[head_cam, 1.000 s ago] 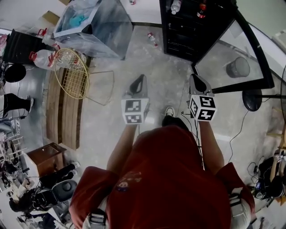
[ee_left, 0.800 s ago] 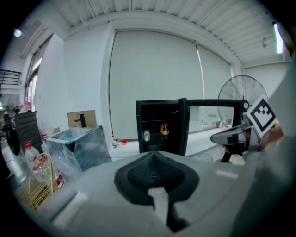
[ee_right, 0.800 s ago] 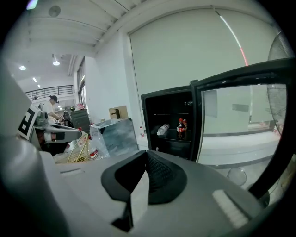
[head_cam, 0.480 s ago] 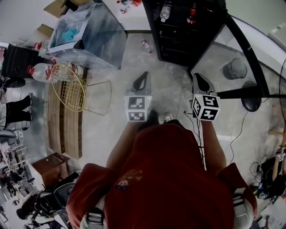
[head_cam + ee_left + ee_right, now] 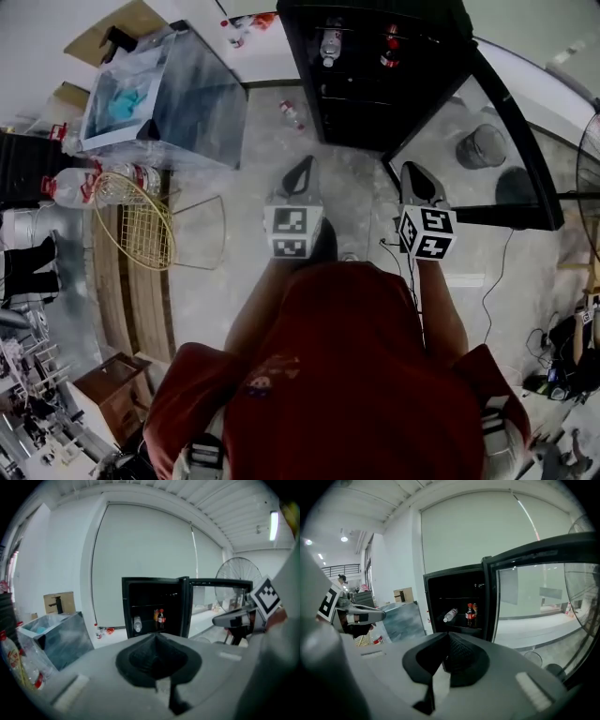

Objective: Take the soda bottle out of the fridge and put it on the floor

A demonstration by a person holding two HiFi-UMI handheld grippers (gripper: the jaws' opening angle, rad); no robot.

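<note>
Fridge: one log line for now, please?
fridge open | soda inside | left hand-held gripper shut | right hand-held gripper shut

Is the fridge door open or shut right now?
Open. The glass door stands swung out from the fridge, leaving the soda bottle on its shelf exposed.

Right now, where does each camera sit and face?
Head view: on the person's head, looking steeply down; shows shirt, arms, left tongs, right tongs.
Left gripper view: on the left tongs, facing the open fridge; shows them shut.
Right gripper view: on the right tongs, facing the fridge; shows them shut.
Both gripper views share the soda bottle.
</note>
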